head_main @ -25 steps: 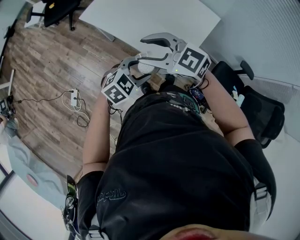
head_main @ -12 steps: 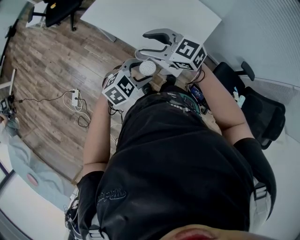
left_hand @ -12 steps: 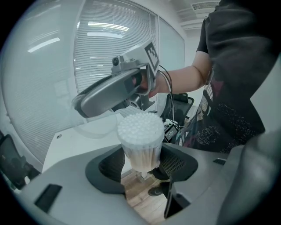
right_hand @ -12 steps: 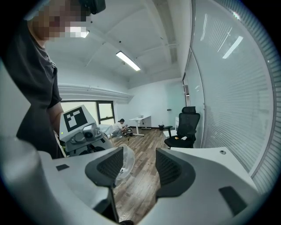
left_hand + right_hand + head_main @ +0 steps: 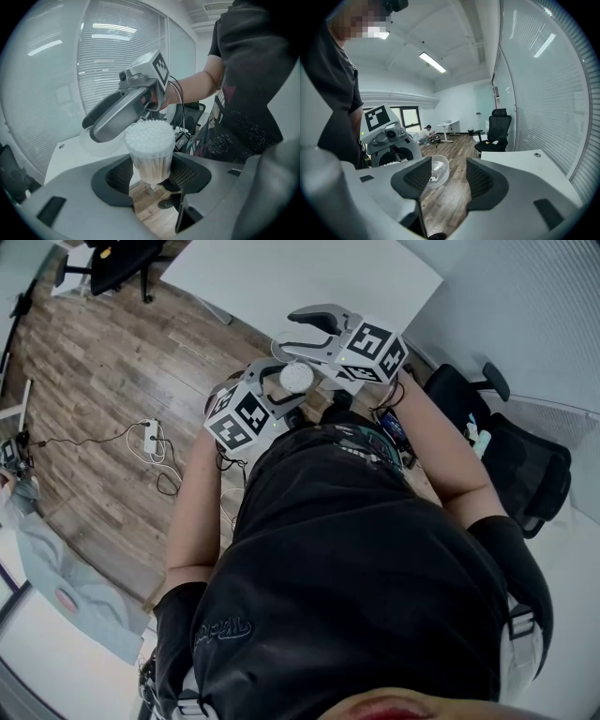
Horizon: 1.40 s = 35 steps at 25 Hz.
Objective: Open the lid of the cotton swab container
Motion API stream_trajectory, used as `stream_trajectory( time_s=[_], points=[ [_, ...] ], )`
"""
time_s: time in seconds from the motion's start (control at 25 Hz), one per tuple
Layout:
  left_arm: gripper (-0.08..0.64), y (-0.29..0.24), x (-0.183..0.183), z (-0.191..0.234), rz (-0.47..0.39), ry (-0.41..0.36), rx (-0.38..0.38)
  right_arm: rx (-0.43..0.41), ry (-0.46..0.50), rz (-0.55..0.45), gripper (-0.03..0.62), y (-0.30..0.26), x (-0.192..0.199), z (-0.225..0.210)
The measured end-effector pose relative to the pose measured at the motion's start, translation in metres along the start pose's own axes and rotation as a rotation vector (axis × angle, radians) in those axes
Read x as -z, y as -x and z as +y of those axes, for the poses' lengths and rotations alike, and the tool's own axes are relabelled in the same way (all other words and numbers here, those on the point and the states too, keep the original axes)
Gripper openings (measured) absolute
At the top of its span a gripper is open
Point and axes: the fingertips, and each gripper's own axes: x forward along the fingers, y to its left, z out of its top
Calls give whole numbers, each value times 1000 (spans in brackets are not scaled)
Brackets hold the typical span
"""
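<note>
The person's chest [image 5: 356, 559] closes off the near side, and both tools crowd together just in front of it. The gap between the jaws of the left gripper [image 5: 152, 176] is filled by the cotton swab container [image 5: 149, 150], clamped there with its top open. The right gripper [image 5: 449, 180] hangs just above and beside that top, leaving little room to pass. Its jaws stand apart, with wooden floor [image 5: 103, 362] showing through the gap, and a clear lid [image 5: 436, 171] sits at one jaw's tip. Ahead, there is open air over the white surface [image 5: 309, 268]. To the right, a black office chair [image 5: 530, 470] and a wall of blinds [image 5: 548, 84] hem things in. On the left, a power strip [image 5: 148, 435] and its cable [image 5: 80, 440] lie on the floor.
</note>
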Motion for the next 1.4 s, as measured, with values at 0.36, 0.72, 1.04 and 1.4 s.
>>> stream_trajectory(
  time_s=[0.36, 0.72, 1.04, 1.4],
  points=[
    [259, 2, 3, 10, -6, 43, -18, 37, -41, -69, 243, 14, -16, -7],
    [259, -3, 8, 19, 9, 78, -46, 92, -57, -83, 186, 32, -9, -12],
    [259, -9, 4, 29, 6, 94, -60, 113, -72, -66, 143, 39, 6, -18],
    [259, -7, -4, 40, -14, 99, -113, 111, -81, -39, 43, 43, 31, -14]
  ],
)
